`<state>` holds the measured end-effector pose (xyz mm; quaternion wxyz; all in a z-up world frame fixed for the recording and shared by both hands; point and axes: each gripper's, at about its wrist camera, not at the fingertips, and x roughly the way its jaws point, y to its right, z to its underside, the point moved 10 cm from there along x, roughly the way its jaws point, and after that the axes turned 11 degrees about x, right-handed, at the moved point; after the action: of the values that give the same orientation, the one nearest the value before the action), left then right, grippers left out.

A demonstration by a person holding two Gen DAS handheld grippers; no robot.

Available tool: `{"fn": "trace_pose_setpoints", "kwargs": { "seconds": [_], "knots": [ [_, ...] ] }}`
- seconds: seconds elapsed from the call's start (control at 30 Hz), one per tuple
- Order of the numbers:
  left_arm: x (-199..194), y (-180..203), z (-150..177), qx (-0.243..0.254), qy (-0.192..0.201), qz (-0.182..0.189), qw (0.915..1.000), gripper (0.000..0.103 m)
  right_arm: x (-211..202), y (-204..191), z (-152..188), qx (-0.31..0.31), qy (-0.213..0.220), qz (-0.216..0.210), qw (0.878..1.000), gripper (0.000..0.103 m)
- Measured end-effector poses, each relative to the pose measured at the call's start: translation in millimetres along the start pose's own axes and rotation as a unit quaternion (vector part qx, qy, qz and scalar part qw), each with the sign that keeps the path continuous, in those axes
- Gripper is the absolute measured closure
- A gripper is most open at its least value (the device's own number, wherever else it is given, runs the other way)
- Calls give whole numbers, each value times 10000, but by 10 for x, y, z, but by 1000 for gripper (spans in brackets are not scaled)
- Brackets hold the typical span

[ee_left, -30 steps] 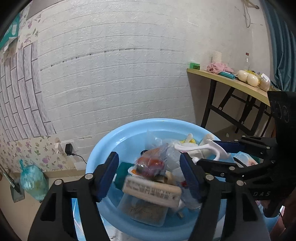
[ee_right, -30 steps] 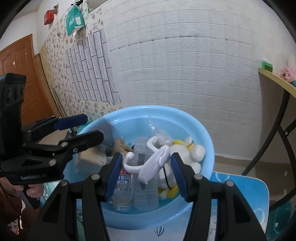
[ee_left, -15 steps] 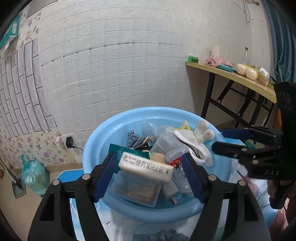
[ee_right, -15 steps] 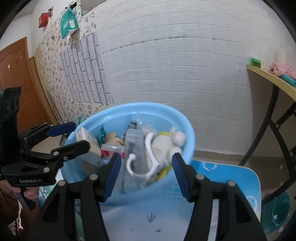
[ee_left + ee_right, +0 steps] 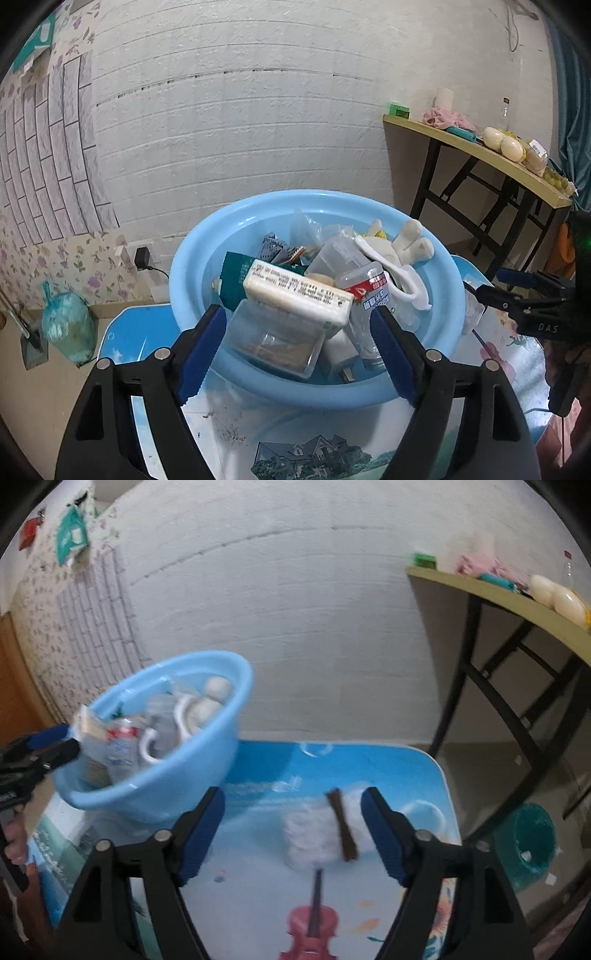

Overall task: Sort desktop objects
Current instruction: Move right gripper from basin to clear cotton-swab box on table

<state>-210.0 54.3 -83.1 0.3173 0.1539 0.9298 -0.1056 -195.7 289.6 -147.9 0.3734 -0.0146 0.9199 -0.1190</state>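
Observation:
A light blue basin (image 5: 192,273) stands on the printed table, full of several objects: a white boxed bar (image 5: 295,295), a clear plastic box (image 5: 273,339), a small bottle with a red label (image 5: 365,288), a white hook (image 5: 402,277) and a beige plush toy (image 5: 410,240). My left gripper (image 5: 295,343) is open and empty just before the basin's near rim. My right gripper (image 5: 291,819) is open and empty over the table, to the right of the basin (image 5: 207,753). A white fluffy item with a brown strip (image 5: 325,830) lies between its fingers on the table.
The table has a blue printed cover (image 5: 369,775) with a red violin picture (image 5: 314,926). A wooden side table (image 5: 480,147) with several items stands at the right. A teal bin (image 5: 532,845) sits on the floor, a tied bag (image 5: 66,325) at left.
My left gripper has pulled back from inside the basin to its near rim. My right gripper has swung right, away from the basin, and let go of the white hook.

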Motion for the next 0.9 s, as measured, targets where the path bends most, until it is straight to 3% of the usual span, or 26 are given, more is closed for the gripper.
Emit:
{"fn": "trace_pose_setpoints", "kwargs": {
  "seconds": [0.03,0.17,0.63,0.73,0.8,0.87,0.9],
  "knots": [
    [5,3,7,-4,-11,4,10000,23,38,20,27,-17,-81,30,10000,24],
    [2,20,15,28,-26,-8,10000,23,149,106,137,-71,-256,166,9995,5],
    [7,-7,46,34,-57,-54,10000,23,358,226,235,-88,-610,210,9979,5],
    [-1,-8,47,36,-57,-69,10000,23,329,251,224,-44,-545,224,9983,20],
    [-10,-14,50,24,-59,-71,10000,23,286,254,196,-12,-519,167,9985,45],
    [-24,-14,49,0,-50,-64,10000,23,254,247,176,38,-525,74,9986,55],
    [-37,-14,49,-8,-40,-63,10000,23,252,239,183,-36,-549,102,9984,55]
  ]
}}
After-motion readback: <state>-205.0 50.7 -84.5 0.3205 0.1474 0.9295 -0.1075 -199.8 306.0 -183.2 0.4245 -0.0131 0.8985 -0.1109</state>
